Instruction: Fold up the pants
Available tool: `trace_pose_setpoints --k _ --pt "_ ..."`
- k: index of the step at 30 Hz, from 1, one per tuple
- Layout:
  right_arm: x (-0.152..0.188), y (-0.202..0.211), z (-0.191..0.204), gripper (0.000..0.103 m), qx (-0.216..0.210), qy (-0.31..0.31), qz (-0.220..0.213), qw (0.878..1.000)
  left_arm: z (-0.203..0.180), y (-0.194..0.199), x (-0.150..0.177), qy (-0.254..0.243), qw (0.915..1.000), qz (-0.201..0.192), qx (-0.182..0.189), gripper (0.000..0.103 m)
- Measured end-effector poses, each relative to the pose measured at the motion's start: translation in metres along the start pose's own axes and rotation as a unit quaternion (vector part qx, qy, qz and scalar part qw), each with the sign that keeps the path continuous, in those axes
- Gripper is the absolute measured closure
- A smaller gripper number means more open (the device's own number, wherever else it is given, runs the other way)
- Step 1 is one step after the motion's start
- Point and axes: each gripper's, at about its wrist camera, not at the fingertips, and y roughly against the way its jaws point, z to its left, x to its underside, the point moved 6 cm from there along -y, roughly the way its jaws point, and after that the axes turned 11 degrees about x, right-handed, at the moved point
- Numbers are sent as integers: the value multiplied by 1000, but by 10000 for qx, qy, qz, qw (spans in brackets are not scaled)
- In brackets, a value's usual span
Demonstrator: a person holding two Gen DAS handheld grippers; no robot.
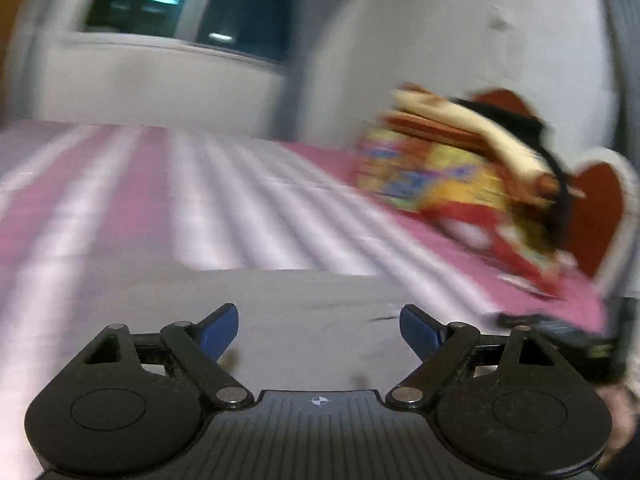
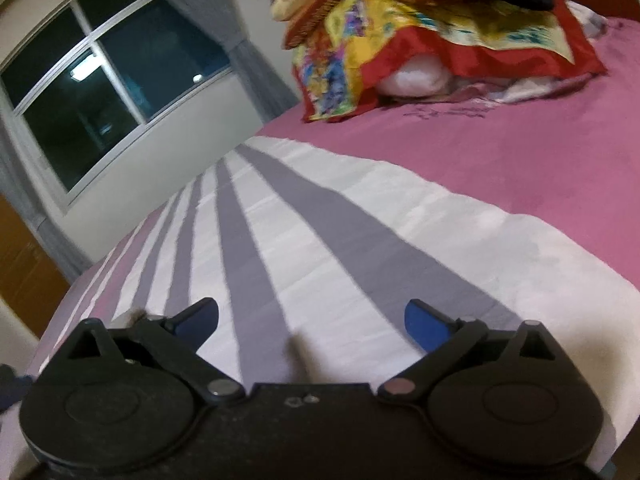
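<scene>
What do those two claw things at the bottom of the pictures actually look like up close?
Each is a matte black plastic hand-held gripper. The left hand-held gripper has two round discs, angled link arms with silver pins, blue fingertips, a ribbed centre plate and a small crosshair mark. The right hand-held gripper looks the same, though its plate appears smooth. No cables or sleeves are visible.

We note a pink bed sheet [image 2: 500,168] under a white cover with grey stripes [image 2: 320,248]. The pile of bedding [image 2: 420,40] shows red, yellow and blue print. Both the left gripper [image 1: 319,330] and the right gripper [image 2: 312,322] are black with blue fingertips [image 2: 424,326].
</scene>
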Motion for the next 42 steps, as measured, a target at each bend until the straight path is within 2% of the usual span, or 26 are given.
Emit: trace_pose_setpoints --k 3,5,6,9,10,12,14,17,20,21,24,29,30,31,32,34,36,37,38,40,41,42 --pt "4 17 18 13 -417 344 -153 9984 48 66 25 267 9973 -2 -682 16" --pt "9 30 33 16 -619 667 -275 9955 71 102 48 466 9940 88 -983 16" --pt "11 34 39 21 -692 779 -291 9941 78 115 59 510 9929 114 -1067 16" --pt "21 44 57 32 -843 1091 -257 9901 84 134 83 564 9926 164 -1062 16" --pt "25 48 63 35 -920 1174 -232 9885 82 134 86 541 9932 190 -1009 16" --pt "32 55 75 51 -1056 1356 -184 9849 77 125 90 362 9944 379 -916 16" --pt "39 63 88 58 -1214 1549 -77 9804 74 110 87 176 9941 635 -867 16" --pt "49 73 104 55 -1402 1631 25 9766 68 77 80 -73 9921 937 -826 16" --pt "55 75 118 54 -1483 1586 127 9761 78 55 79 -165 9865 1174 -1131 16" --pt "56 75 124 54 -1506 1596 170 9755 82 51 82 -58 9864 1203 -1118 16" --pt "61 62 138 55 -1384 1632 508 9755 90 48 83 235 9888 1062 -1023 16" --pt "61 25 150 53 -1020 1184 1416 9775 91 48 87 279 9899 970 -991 16" --pt "60 20 153 55 -997 1116 1518 9770 91 49 87 298 9899 961 -995 16" --pt "55 15 157 63 -1001 1070 1542 9771 92 48 88 322 9901 949 -987 16" --pt "47 16 163 80 -1092 1121 1410 9776 92 48 89 330 9902 941 -980 16" --pt "30 38 175 81 -1406 1344 763 9779 92 48 88 317 9904 931 -973 16" --pt "17 62 181 81 -1690 1538 193 9734 92 48 88 318 9905 926 -961 16" --pt "18 59 178 81 -1578 1623 126 9740 92 47 88 316 9905 935 -961 16" --pt "23 46 173 81 -1332 1688 327 9761 92 46 88 316 9904 945 -958 15" --pt "43 10 152 78 -851 1541 1259 9763 92 46 88 323 9901 956 -978 15" --pt "48 6 145 75 -881 1408 1457 9753 92 47 88 330 9901 957 -974 15" --pt "47 13 138 69 -1030 1287 1358 9769 92 47 88 335 9901 955 -977 15"
